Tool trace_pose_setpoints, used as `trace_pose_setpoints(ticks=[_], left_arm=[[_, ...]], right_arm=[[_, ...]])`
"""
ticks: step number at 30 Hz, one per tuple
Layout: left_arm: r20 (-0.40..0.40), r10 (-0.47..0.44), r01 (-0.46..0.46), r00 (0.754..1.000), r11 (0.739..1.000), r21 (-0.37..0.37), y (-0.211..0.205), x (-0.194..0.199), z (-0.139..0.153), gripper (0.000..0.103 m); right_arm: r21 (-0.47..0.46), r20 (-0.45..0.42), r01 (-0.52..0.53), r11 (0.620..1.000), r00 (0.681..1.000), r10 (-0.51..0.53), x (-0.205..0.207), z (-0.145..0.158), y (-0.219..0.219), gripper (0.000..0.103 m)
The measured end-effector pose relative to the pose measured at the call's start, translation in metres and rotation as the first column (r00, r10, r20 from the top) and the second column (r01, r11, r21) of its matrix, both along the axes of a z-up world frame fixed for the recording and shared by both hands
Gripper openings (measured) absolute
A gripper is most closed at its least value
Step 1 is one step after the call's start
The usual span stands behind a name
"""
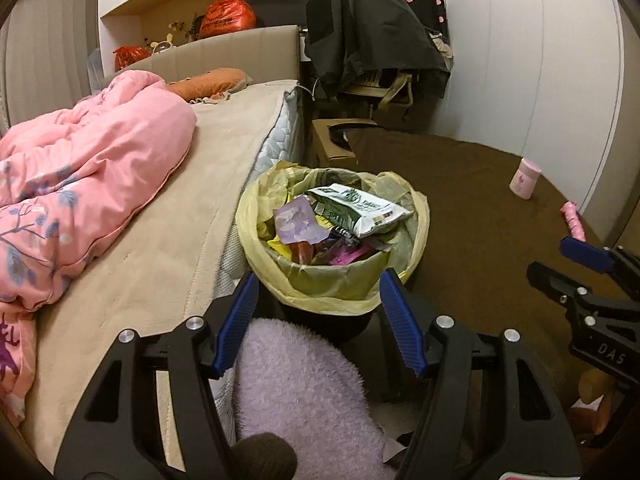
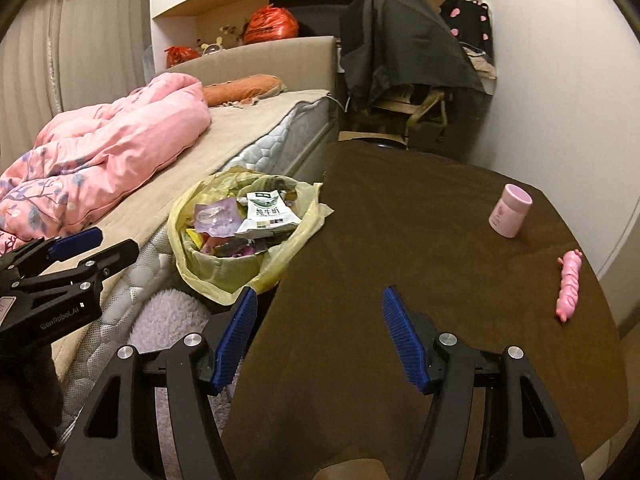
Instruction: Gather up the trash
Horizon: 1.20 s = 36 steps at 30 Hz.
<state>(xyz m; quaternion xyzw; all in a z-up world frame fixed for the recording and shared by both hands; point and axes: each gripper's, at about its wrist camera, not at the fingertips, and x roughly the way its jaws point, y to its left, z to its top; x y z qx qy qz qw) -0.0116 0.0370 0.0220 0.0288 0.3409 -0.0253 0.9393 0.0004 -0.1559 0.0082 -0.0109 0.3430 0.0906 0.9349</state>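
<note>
A trash bin [image 1: 332, 292] lined with a yellow bag stands between the bed and the brown table; it also shows in the right wrist view [image 2: 224, 276]. It is full of wrappers, with a white and green milk pouch [image 1: 360, 210] on top. My left gripper [image 1: 318, 284] is open and empty just above the bin's near rim. My right gripper [image 2: 316, 300] is open and empty over the table's left edge. A pink cup [image 2: 510, 216] and a pink twisted wrapper [image 2: 569, 286] lie on the table at the right.
The brown cloth-covered table [image 2: 400, 240] fills the right. The bed [image 1: 160, 240] with a pink duvet [image 1: 88, 168] is on the left. A fluffy lilac rug [image 1: 296, 392] lies under the bin. A chair draped in dark clothes [image 1: 372, 36] and a cardboard box [image 1: 332, 144] stand behind.
</note>
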Motion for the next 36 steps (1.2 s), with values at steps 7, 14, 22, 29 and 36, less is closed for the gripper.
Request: trace_pose_setpoints(ticks=[7, 14, 22, 29, 36], left_arm=[[-0.03, -0.019, 0.018, 0.999, 1.0, -0.021, 0.0005, 0.0021, -0.0072, 0.06], [-0.033, -0.023, 0.022, 0.999, 0.999, -0.026, 0.0013, 0.0031, -0.0082, 0.06], [-0.032, -0.025, 0.024, 0.999, 0.999, -0.022, -0.0006, 0.003, -0.0089, 0.06], [-0.032, -0.024, 0.023, 0.999, 0.999, -0.023, -0.0014, 0.0026, -0.0086, 0.06], [-0.029, -0.023, 0.023, 0.999, 1.0, -0.021, -0.0018, 0.0026, -0.009, 0.06]], right_arm=[[-0.002, -0.013, -0.005, 1.0, 1.0, 0.005, 0.0027, -0.0038, 0.0035, 0.061], [0.004, -0.032, -0.008, 1.0, 0.999, 0.008, 0.0054, -0.0085, 0.0042, 0.061], [0.005, -0.036, -0.009, 1.0, 0.999, 0.009, 0.0053, -0.0095, 0.0054, 0.061], [0.006, -0.036, -0.007, 1.0, 0.999, 0.008, 0.0044, -0.0102, 0.0061, 0.061], [0.007, -0.037, -0.009, 1.0, 0.999, 0.009, 0.0039, -0.0104, 0.0065, 0.061]])
